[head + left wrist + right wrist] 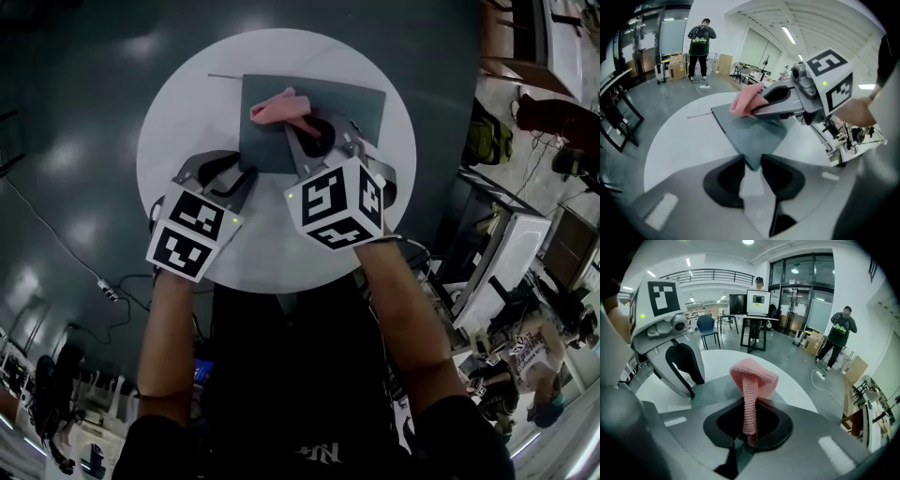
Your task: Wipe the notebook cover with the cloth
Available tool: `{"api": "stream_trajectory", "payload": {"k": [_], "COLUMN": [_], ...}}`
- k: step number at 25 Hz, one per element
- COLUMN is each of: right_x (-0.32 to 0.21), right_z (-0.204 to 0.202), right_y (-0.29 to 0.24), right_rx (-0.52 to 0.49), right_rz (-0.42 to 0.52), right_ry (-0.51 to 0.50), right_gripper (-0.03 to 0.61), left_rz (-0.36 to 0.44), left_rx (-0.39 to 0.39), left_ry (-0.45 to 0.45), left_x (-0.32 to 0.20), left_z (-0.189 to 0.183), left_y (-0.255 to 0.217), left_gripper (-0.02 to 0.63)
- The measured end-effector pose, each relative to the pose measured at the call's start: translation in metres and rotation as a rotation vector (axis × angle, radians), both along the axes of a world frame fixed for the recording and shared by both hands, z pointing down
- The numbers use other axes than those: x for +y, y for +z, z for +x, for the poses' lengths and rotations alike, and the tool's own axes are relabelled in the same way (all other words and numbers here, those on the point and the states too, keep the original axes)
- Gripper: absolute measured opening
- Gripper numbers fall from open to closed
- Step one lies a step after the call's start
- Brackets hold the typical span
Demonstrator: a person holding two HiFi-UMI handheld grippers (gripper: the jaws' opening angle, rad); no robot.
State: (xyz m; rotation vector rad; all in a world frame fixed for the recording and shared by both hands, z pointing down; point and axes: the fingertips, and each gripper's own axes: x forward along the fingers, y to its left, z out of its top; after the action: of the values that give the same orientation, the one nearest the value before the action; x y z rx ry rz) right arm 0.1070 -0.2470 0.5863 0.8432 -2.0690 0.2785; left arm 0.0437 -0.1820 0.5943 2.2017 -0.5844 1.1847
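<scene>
From where I stand, the dark grey notebook (361, 117) lies flat on the round white worktop (187, 103), its long side running left to right in front of the person.

The right gripper (750, 425) has its fingers clamped on a pink knitted cloth (281, 108). A narrow neck of it is pinched between them, and a folded wad sticks out ahead of the tips. That wad sits over the far left part of the cover, low enough that it may be touching, though I can't be sure it presses down.

The left gripper (751, 161) is at the notebook's near left corner. Its fingers are drawn close, and the point of the corner is wedged in the narrow gap between them. Both tips look to bear on the corner's edges, so I take it to be steadying the book.

What counts for the coming stroke is that most of the bare cover stretches away to the right of the cloth and back toward the person. The right hand is the one over the book, so I'd expect the wipe to run along the long side, left to right, while the left holds the corner. If that hold is loose, the book could skid on the smooth top.
</scene>
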Motion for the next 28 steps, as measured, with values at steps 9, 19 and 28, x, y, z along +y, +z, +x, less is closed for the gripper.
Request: {"api": "stream_trajectory", "payload": {"k": [9, 19, 28], "right_x": [0.006, 0.014, 0.016], "right_z": [0.059, 0.124, 0.158], "right_y": [0.004, 0.005, 0.012], "right_rx": [0.018, 0.068, 0.209], "right_rz": [0.012, 0.015, -0.028], "right_ry": [0.072, 0.155, 0.255], "right_gripper": [0.026, 0.026, 0.026], "left_rz": [-0.006, 0.009, 0.021], "left_rx": [-0.022, -0.032, -0.022], "left_ry": [-0.003, -0.007, -0.018], "left_x": [-0.003, -0.002, -0.001], "left_z": [0.002, 0.011, 0.007], "left_y": [0.003, 0.001, 0.004], "left_gripper": [0.115, 0.115, 0.114]}}
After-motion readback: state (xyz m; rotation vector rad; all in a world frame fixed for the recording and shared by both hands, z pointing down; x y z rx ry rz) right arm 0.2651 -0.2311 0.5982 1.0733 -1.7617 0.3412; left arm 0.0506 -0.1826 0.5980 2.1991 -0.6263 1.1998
